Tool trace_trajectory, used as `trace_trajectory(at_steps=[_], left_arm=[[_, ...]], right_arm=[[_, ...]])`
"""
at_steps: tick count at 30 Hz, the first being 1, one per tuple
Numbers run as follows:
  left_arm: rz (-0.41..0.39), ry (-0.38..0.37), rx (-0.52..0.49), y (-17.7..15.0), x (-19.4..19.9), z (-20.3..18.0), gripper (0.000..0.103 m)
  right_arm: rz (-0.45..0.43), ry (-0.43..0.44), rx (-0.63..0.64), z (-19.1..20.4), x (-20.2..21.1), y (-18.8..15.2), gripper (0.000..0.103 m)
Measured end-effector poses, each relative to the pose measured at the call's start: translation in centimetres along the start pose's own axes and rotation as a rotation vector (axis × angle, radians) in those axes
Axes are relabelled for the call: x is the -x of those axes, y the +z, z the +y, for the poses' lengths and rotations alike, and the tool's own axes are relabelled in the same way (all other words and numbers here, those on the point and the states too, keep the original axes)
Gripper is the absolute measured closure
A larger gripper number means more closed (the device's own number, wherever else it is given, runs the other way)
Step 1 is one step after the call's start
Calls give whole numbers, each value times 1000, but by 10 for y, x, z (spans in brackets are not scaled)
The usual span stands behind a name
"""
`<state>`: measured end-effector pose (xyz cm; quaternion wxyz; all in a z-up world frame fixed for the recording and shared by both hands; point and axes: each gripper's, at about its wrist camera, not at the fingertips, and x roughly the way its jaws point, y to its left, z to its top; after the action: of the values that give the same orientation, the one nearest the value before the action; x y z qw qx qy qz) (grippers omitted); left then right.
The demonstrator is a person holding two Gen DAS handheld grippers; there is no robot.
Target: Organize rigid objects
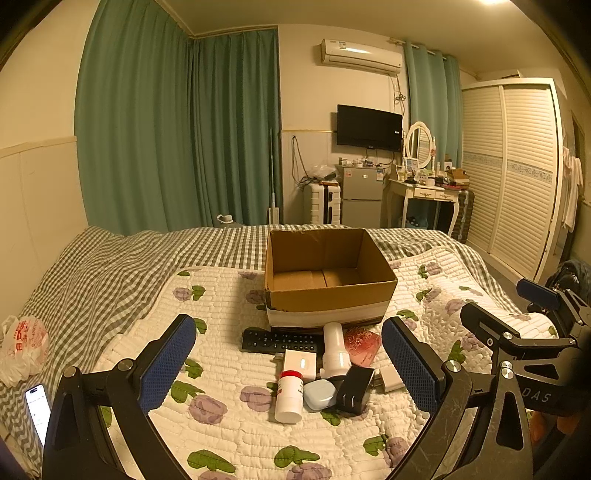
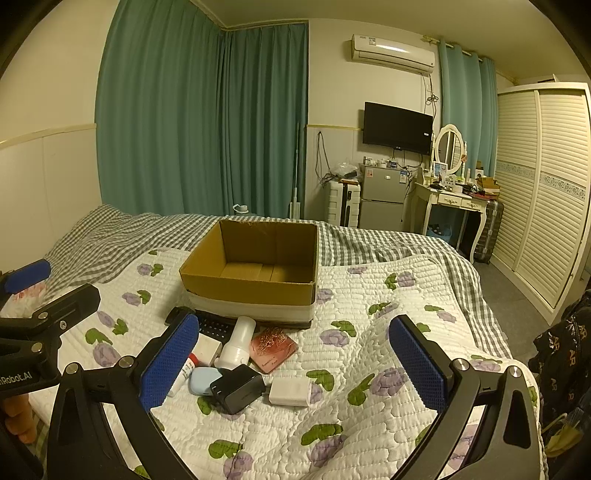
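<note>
Both grippers hover above the quilt with jaws spread wide and nothing between them: the left gripper point(image 1: 288, 363) over the small pile, the right gripper point(image 2: 293, 360) just beside it. The pile (remote point(image 1: 280, 341), white bottle point(image 1: 335, 350), pill bottle point(image 1: 289, 395), black charger point(image 1: 354, 389), white charger point(image 2: 290, 392), blue case point(image 1: 319, 395), pink card point(image 2: 273, 349)) lies just in front of the open cardboard box point(image 1: 325, 291).

We see both fisheye views bathed in dim, yellowish indoor light from a ceiling lamp point(image 1: 493, 1) glaring at the top edge, with soft shadows, dark vignetted corners, walls bowed toward the rims, and mostly sharp focus throughout.
</note>
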<state>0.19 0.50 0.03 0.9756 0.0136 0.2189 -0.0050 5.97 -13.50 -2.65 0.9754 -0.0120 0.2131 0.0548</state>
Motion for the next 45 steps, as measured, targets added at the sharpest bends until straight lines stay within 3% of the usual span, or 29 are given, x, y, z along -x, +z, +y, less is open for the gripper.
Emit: trace_trajectory(at_steps=[45], left_arm=[[-5, 3, 3, -5, -1, 5, 0]], right_arm=[[11, 2, -5, 3, -5, -6, 0]])
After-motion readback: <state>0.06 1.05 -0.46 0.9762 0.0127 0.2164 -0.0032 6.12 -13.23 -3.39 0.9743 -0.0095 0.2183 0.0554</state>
